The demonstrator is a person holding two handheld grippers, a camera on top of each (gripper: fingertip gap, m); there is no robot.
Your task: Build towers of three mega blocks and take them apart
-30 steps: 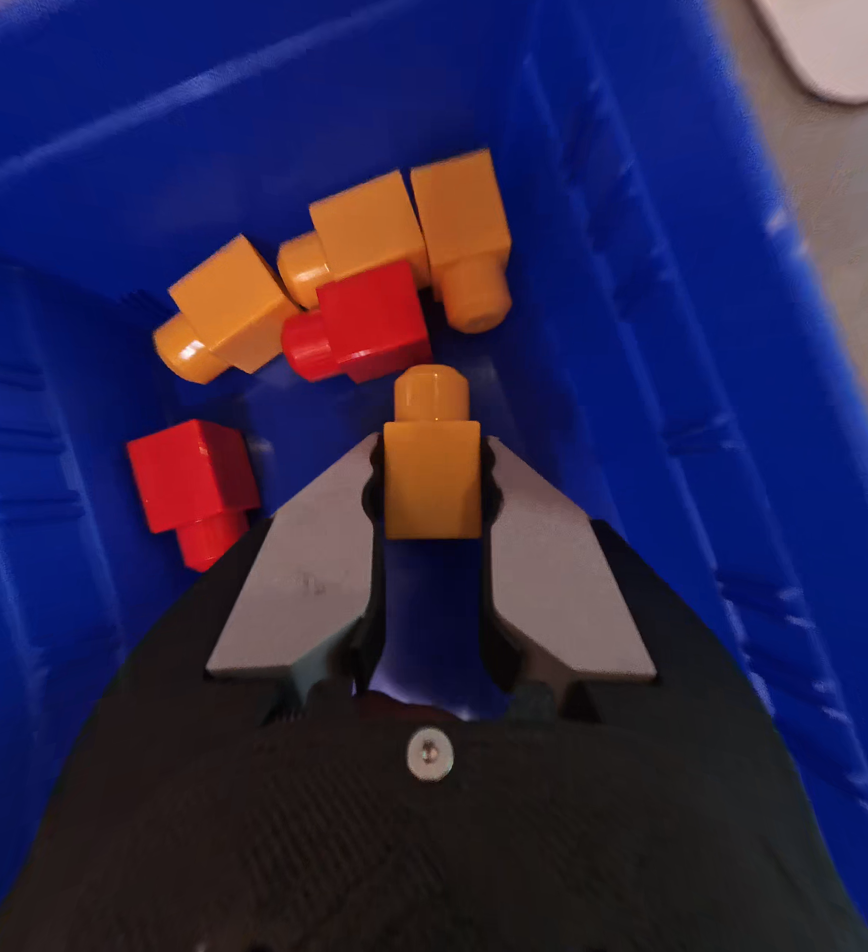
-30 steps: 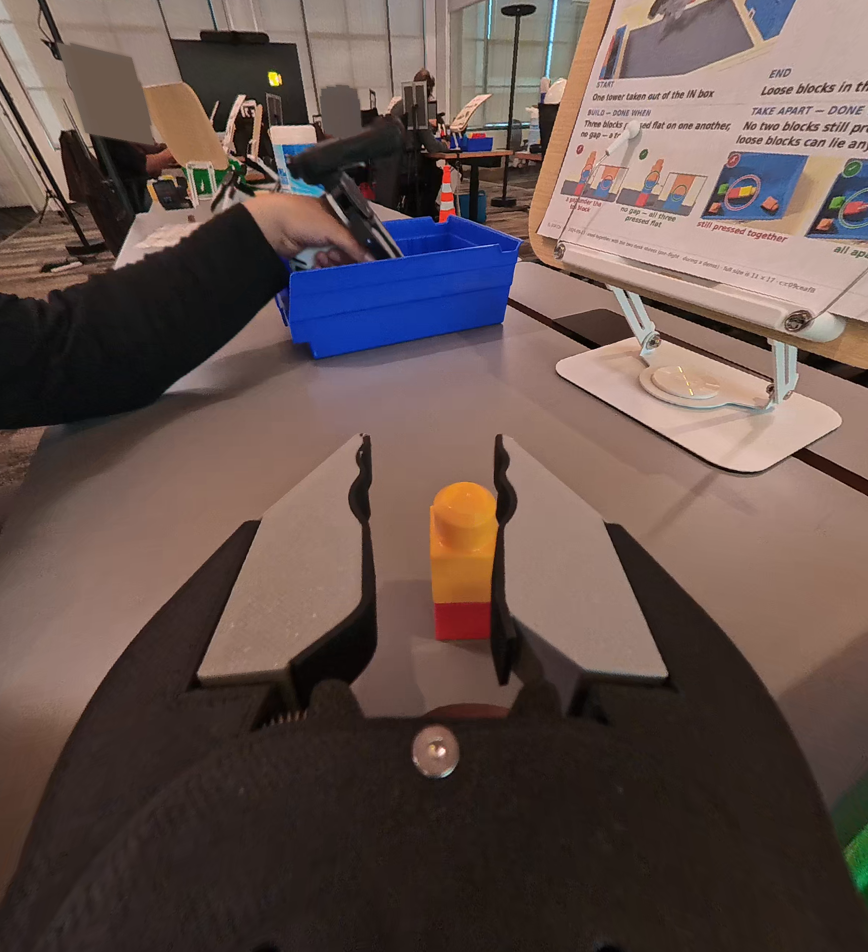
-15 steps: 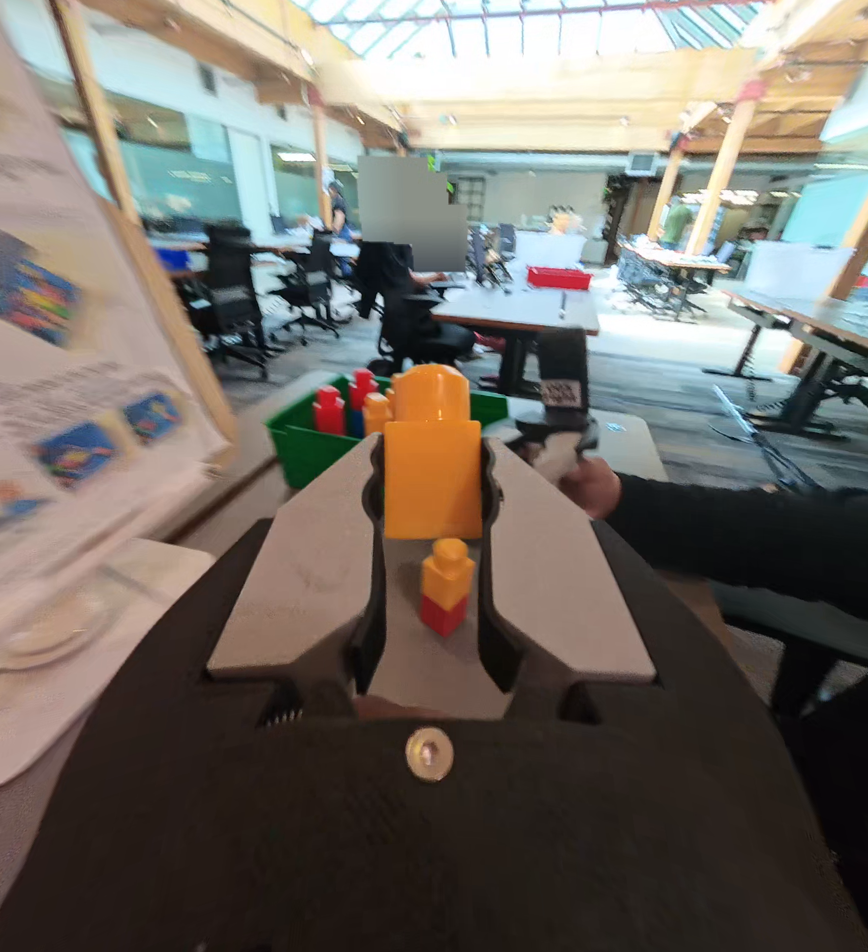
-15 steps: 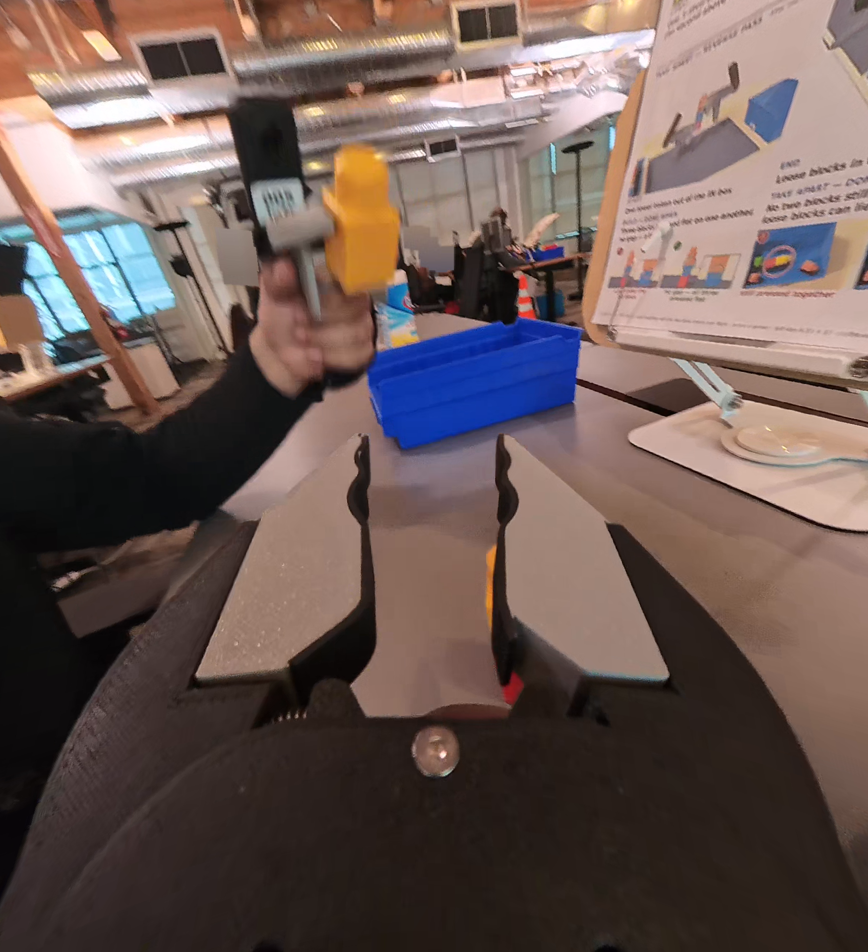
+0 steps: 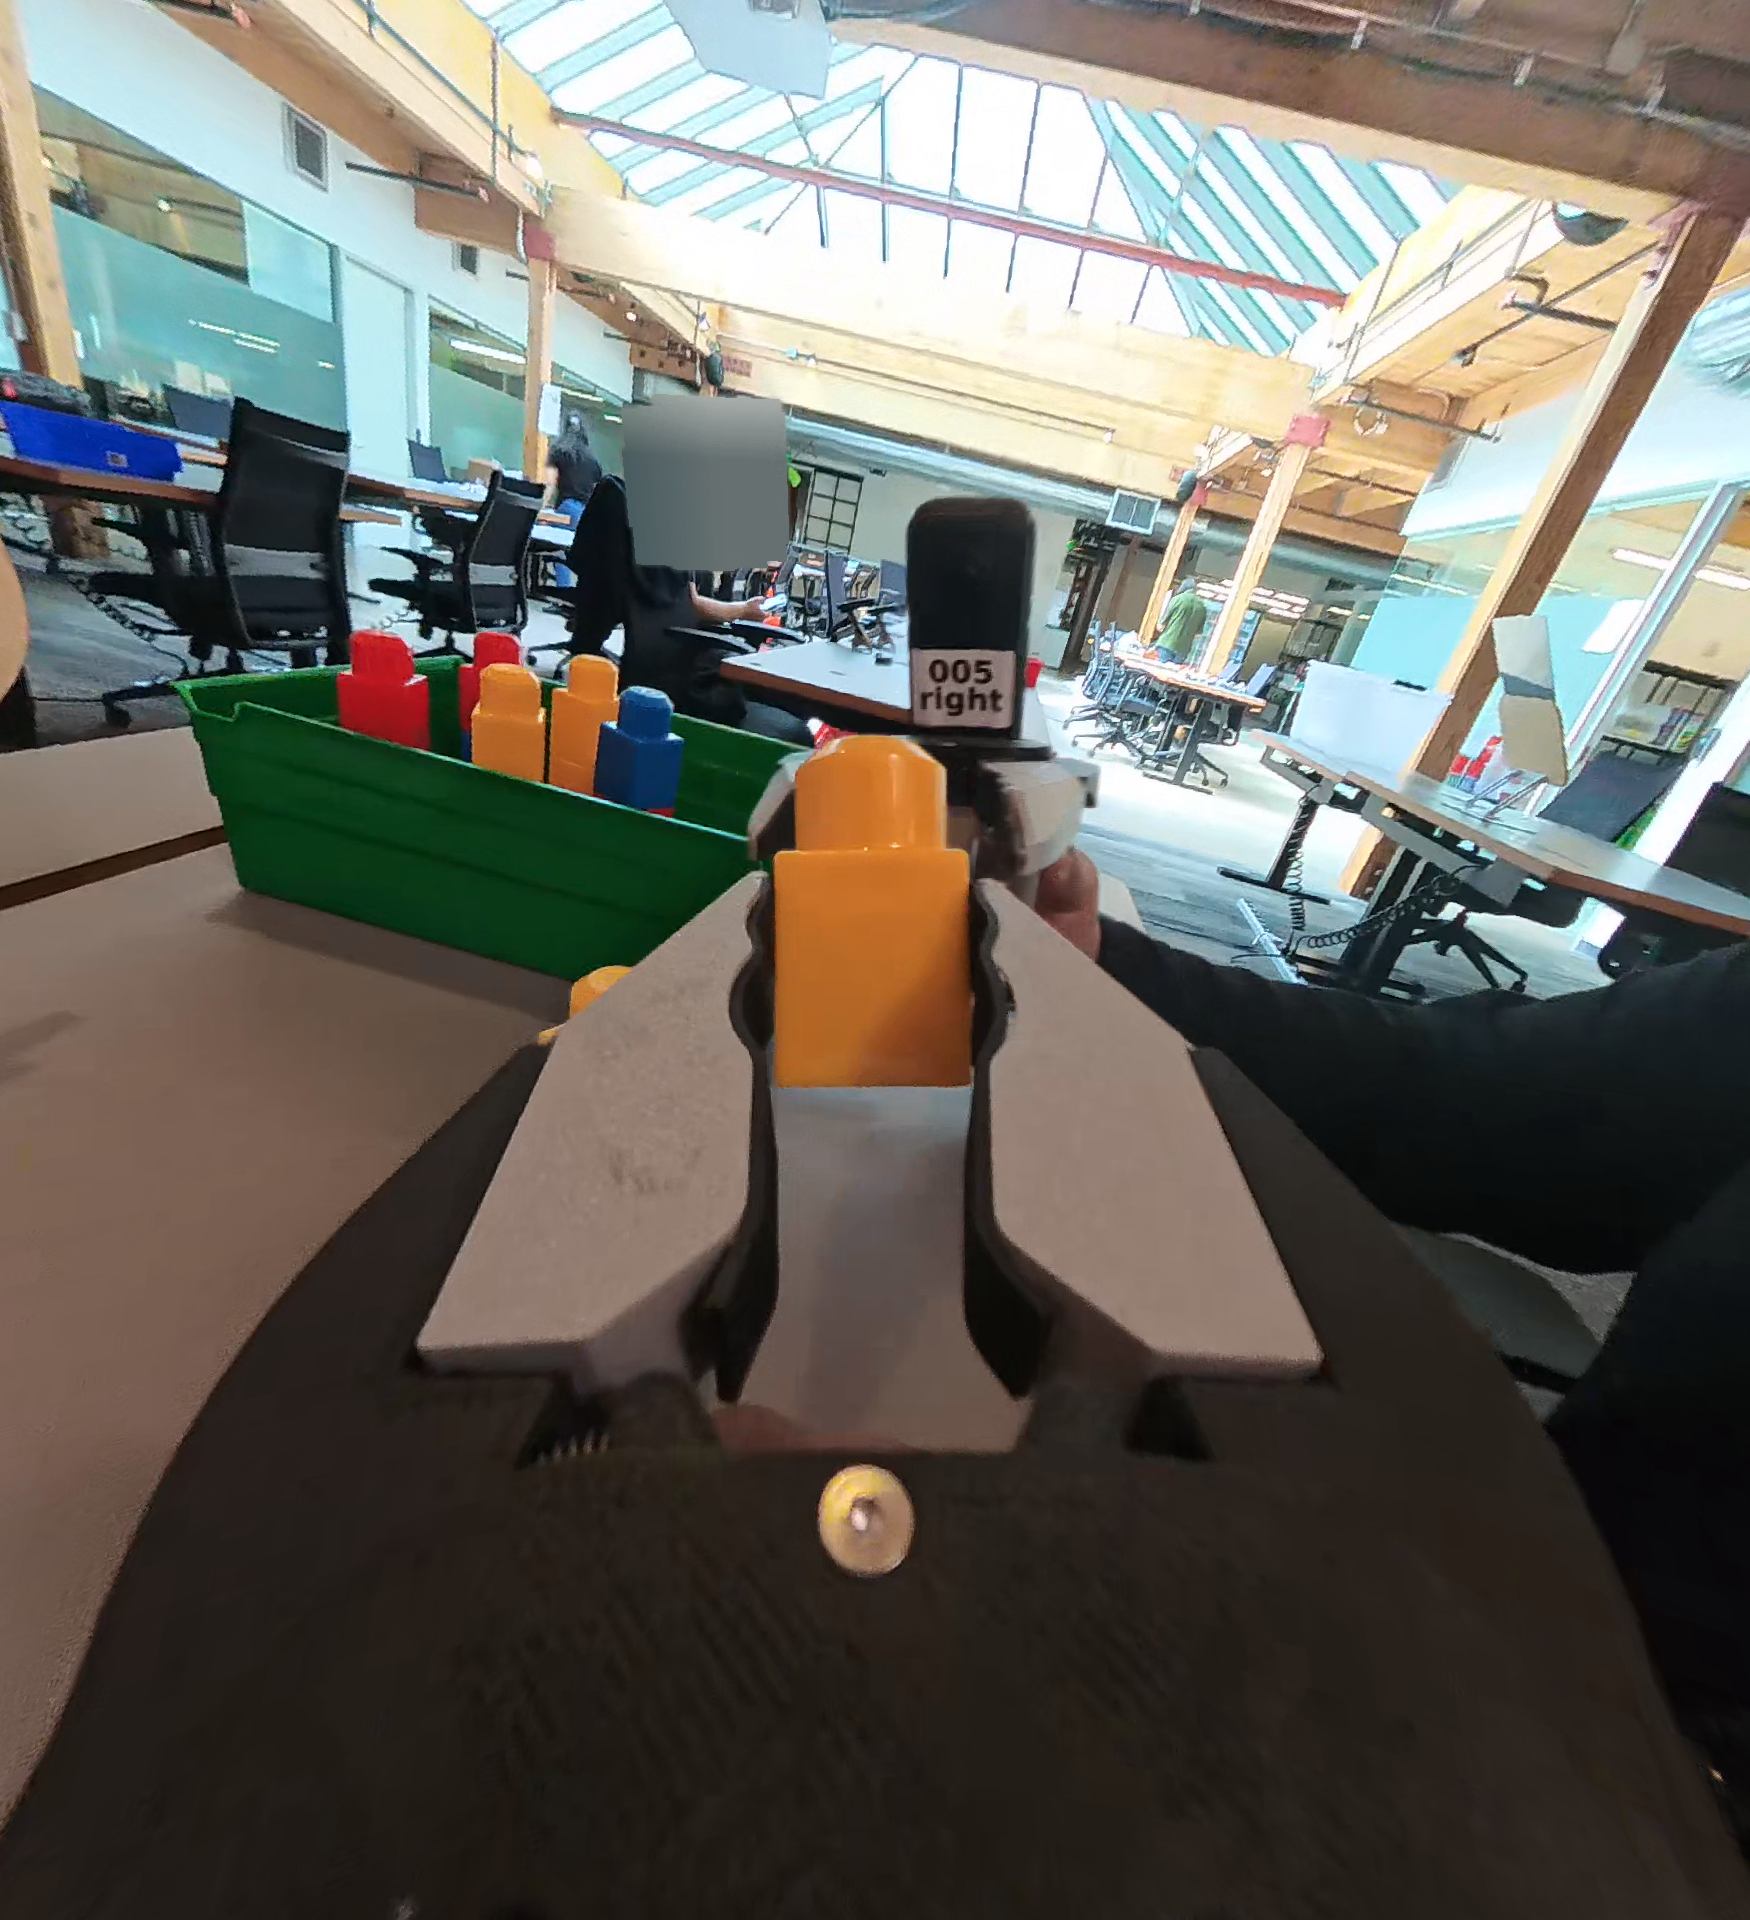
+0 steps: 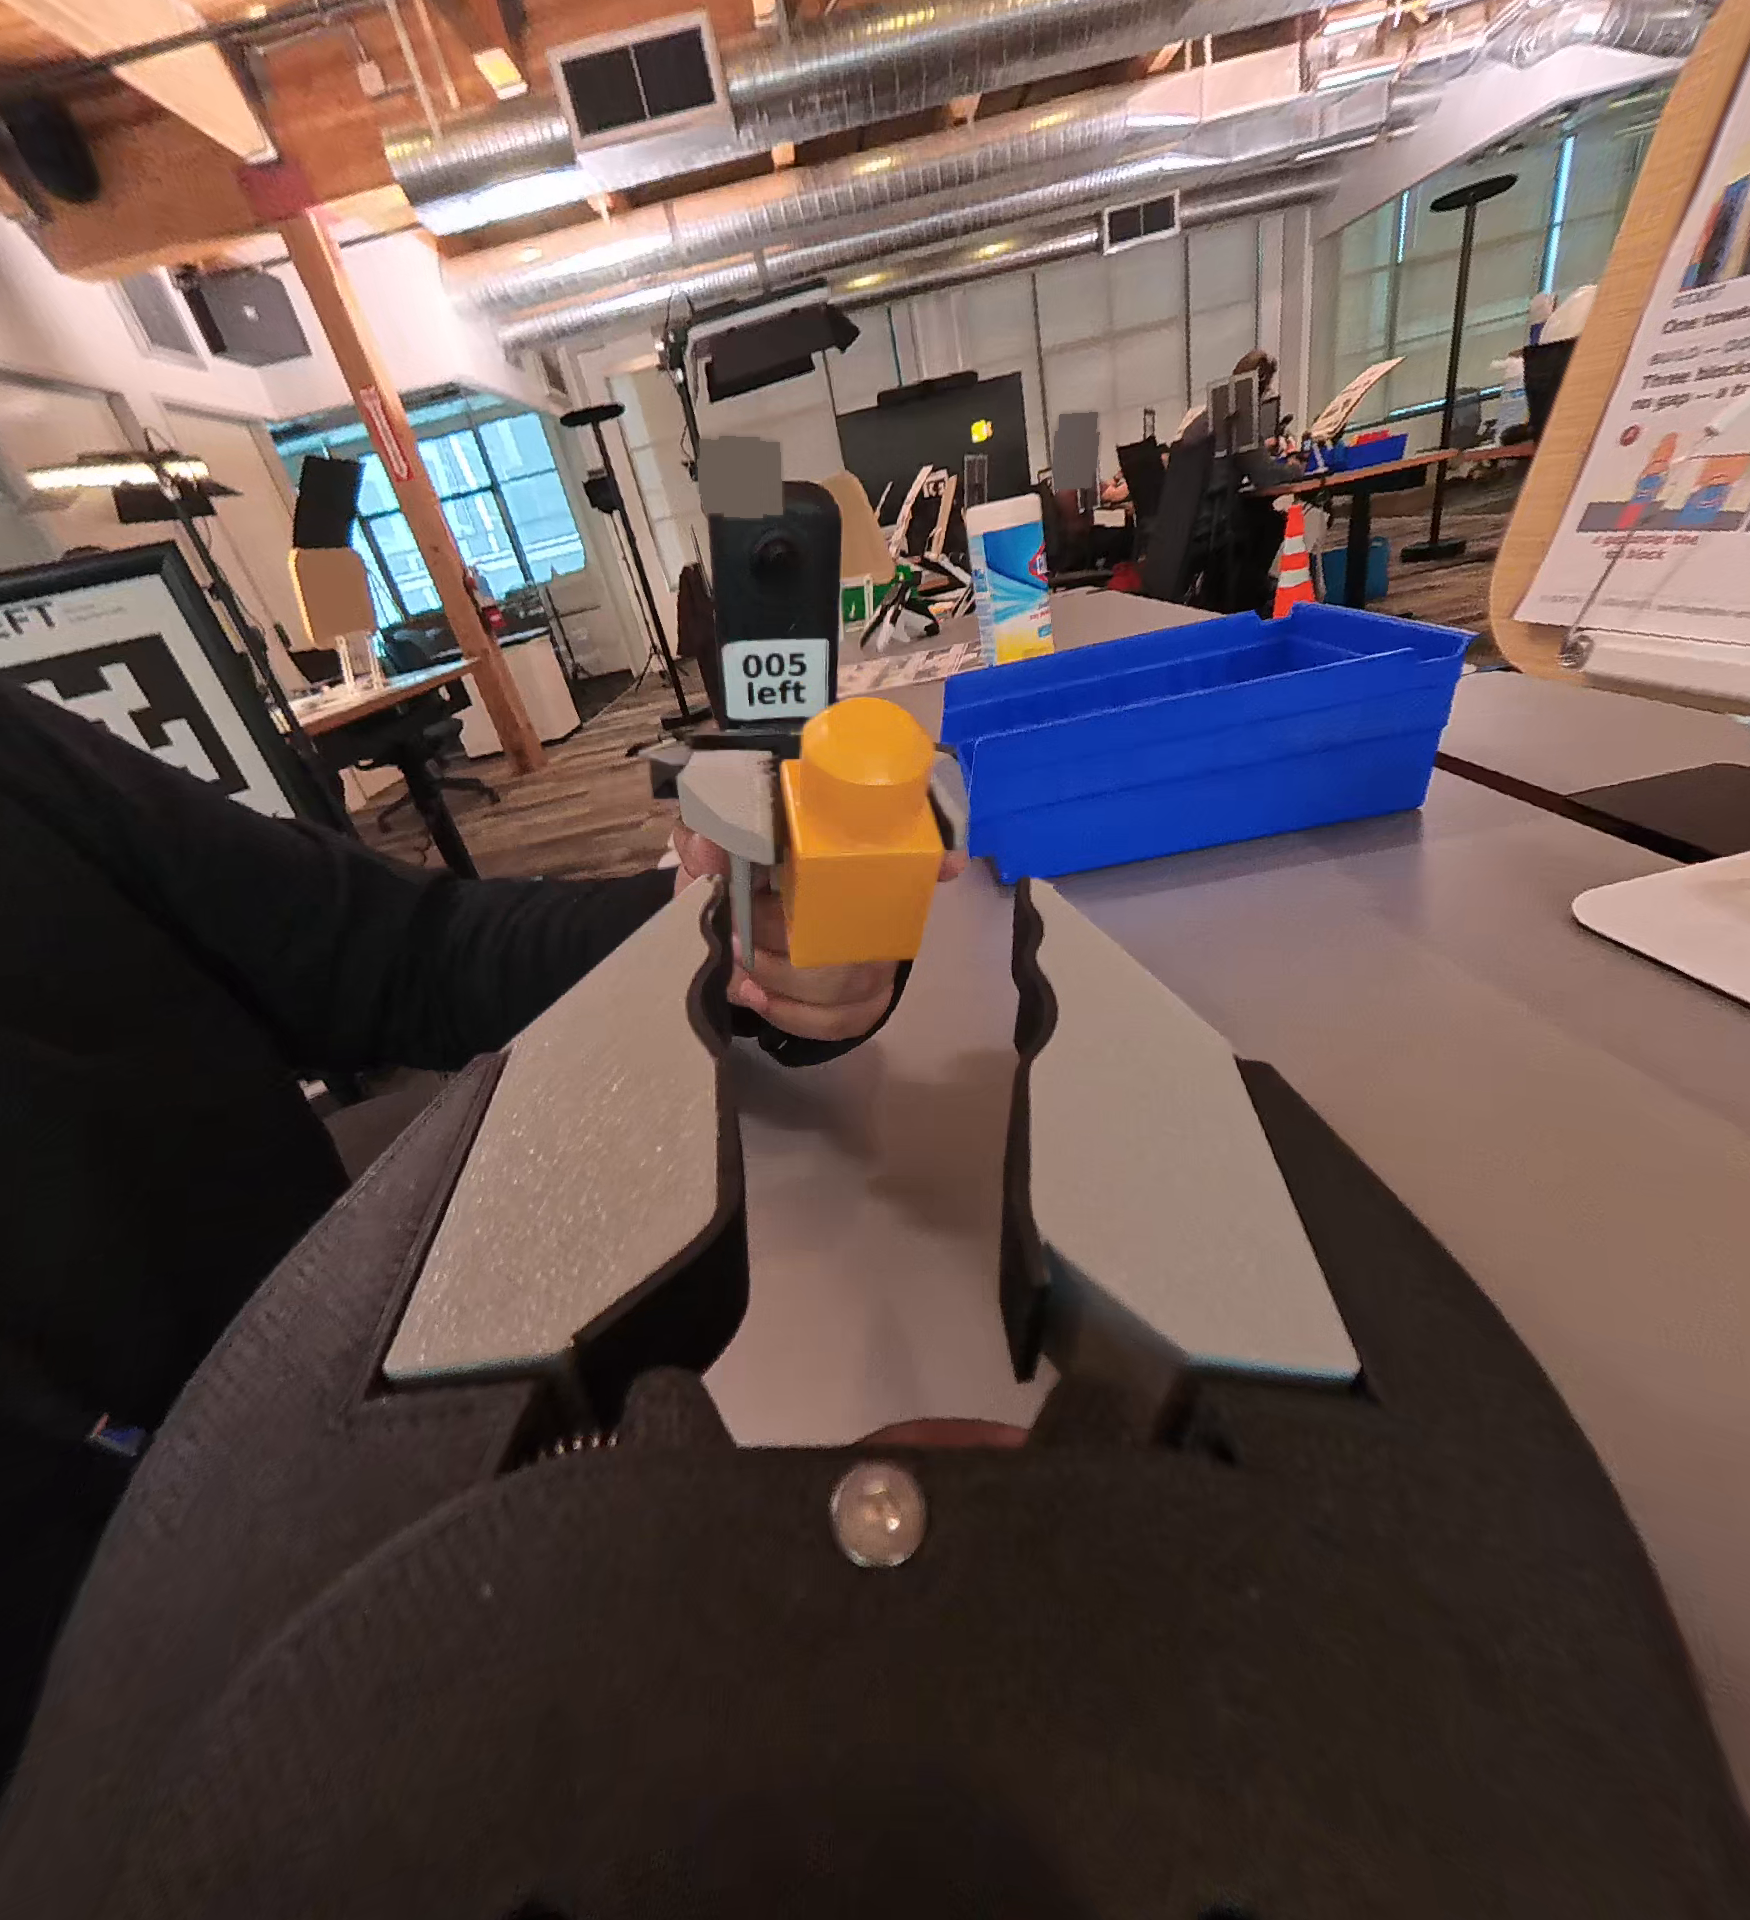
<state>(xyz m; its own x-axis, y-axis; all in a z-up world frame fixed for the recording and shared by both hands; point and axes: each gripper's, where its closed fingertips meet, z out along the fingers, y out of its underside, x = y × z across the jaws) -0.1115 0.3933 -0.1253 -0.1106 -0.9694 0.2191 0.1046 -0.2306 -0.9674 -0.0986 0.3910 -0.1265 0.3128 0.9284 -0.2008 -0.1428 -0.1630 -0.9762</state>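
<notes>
My left gripper (image 5: 871,971) is shut on an orange mega block (image 5: 871,935), held upright above the grey table (image 5: 227,1091), both pads pressed on its sides. The right wrist view confirms it: the left gripper (image 6: 850,821) clamps the orange block (image 6: 855,873) in the air. My right gripper (image 6: 866,966) is open and empty, facing the left one; it also shows behind the block in the left wrist view (image 5: 1016,810). An orange stud (image 5: 596,982) of another block peeks out beside my left finger (image 5: 642,1091); the rest of it is hidden.
A green bin (image 5: 435,862) with several upright block towers stands at the left. A blue bin (image 6: 1214,748) stands at the back right. An instruction board (image 6: 1681,416) on a white base (image 6: 1723,925) is at the right. A wipes canister (image 6: 1006,592) stands behind. My left and right fingertips are right by each other.
My left gripper lifted the orange block out of the blue bin and swung it to face the right gripper. My right gripper rose away from the orange-on-red stack and opened a little wider.
</notes>
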